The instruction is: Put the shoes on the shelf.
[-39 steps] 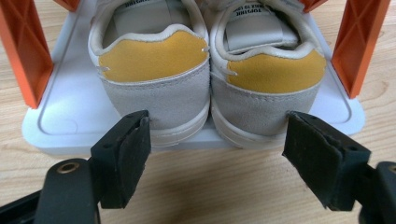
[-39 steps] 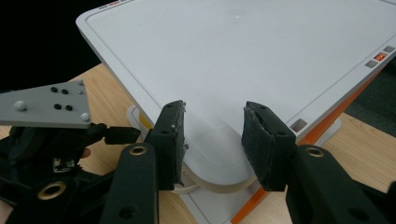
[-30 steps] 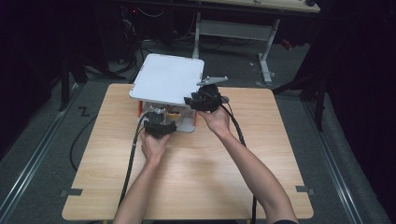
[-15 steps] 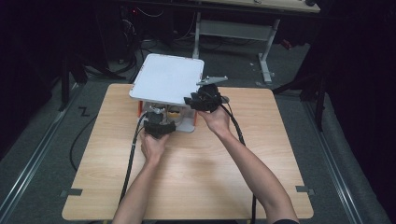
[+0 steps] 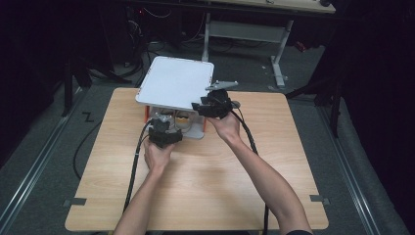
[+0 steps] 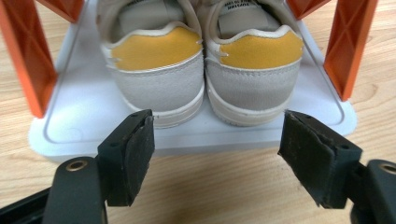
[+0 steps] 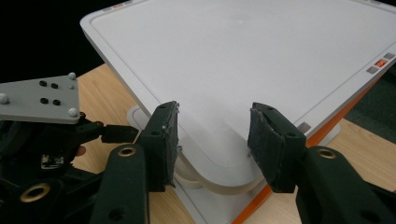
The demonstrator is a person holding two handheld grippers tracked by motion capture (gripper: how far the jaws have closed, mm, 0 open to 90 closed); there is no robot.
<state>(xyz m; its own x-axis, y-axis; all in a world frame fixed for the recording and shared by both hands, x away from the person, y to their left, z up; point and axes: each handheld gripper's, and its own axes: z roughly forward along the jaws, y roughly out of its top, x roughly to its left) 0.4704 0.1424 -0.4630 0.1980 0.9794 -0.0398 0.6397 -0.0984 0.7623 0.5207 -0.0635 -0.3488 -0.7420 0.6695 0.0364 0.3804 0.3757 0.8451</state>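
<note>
Nothing on the table is shifting between the earlier high frames and now except my right jaws, which have just been opening, with the corner of the top shelf standing between them but not pressed.

From the high view, I am holding my left gripper at the near side of the small white two-tier shoe rack with orange posts, and my right gripper at the near right corner of its flat white top shelf. The light wooden table is carrying the rack at its far edge.

Through the left gripper view, I am looking straight at the heels of the pair of grey suede sneakers with yellow heel tabs. They are lying on the white bottom tray, just beyond my pads, toes pointing away, so their long axis is running along my reach. My jaws are standing wide, holding nothing; this hand is the nearer one to the shoes.

Through the right gripper view, I am seeing the shelf's rounded corner between spread pads, with the shoes hidden underneath.
</note>
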